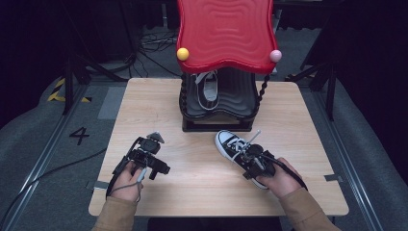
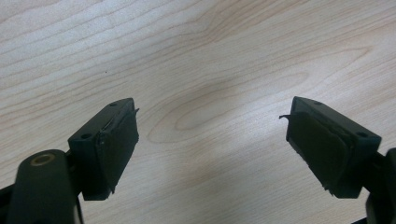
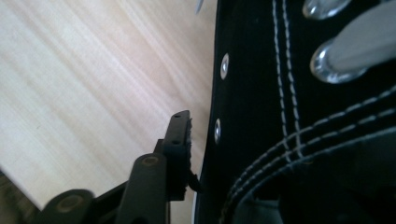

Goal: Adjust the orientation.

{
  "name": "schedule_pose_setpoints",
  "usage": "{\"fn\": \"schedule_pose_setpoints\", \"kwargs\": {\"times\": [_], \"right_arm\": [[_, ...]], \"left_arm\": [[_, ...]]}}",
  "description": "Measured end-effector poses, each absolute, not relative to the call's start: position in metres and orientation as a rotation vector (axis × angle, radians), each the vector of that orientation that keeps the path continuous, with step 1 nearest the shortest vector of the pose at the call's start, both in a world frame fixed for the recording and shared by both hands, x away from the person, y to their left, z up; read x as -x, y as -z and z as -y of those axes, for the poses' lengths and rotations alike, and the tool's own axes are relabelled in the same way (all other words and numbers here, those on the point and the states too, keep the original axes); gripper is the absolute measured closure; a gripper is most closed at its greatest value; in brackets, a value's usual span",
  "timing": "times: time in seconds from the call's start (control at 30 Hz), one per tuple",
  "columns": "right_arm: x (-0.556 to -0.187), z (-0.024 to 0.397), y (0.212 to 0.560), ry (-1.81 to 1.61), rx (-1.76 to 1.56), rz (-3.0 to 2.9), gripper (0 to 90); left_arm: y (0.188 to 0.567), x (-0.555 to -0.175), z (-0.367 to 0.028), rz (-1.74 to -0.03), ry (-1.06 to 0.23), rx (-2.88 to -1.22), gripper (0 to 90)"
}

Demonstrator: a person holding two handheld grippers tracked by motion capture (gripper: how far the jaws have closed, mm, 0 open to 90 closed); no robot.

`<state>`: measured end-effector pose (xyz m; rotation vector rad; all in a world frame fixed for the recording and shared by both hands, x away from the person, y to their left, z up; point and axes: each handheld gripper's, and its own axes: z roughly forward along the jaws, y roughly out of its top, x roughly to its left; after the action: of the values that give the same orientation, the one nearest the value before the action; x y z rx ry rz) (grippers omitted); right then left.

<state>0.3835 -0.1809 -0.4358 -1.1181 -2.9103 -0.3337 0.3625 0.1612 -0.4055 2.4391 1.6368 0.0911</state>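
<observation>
High view: you are holding the left gripper (image 1: 153, 155) low over the wooden table (image 1: 192, 192), on the near left part of the top. Left gripper view is showing its two black jaws spread wide, with bare wood grain between the pads (image 2: 116, 144) and nothing held.

You are holding the right gripper (image 1: 251, 159) on the near right part of the table, set down over the black sneaker (image 1: 230, 143). The sneaker is lying on the tabletop with its white toe cap pointing away from you, toward the rack, and a white lace end is sticking up from it. Right gripper view is showing one jaw just beside the sneaker's outer black canvas wall (image 3: 252, 93), close to the row of metal eyelets; a thin gap is visible between the pad and the canvas. The second jaw is hidden, so you cannot tell from this view whether the pair is pinching the shoe.

Farther back, a black rack with a wavy red top (image 1: 223, 31) is standing at the table's far edge. A second sneaker (image 1: 208, 89) is sitting on its lower shelf, toe toward you.
</observation>
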Motion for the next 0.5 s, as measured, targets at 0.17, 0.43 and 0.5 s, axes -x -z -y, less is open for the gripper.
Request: {"fn": "schedule_pose_setpoints", "kwargs": {"times": [0.17,0.43,0.5], "right_arm": [[-0.3874,0.1838,0.4362,0.393,1.140,2.903,71.1],[-0.3865,0.1849,0.4309,0.518,1.183,2.886,70.4],[-0.3849,0.1846,0.4275,0.574,1.199,2.890,67.2]], "left_arm": [[0.4059,-0.3627,-0.1632,-1.647,-0.093,-2.427,17.0],[0.4100,-0.3653,-0.1631,-1.654,-0.070,-2.442,17.4],[0.4087,-0.3651,-0.1625,-1.647,-0.067,-2.440,17.4]]}}
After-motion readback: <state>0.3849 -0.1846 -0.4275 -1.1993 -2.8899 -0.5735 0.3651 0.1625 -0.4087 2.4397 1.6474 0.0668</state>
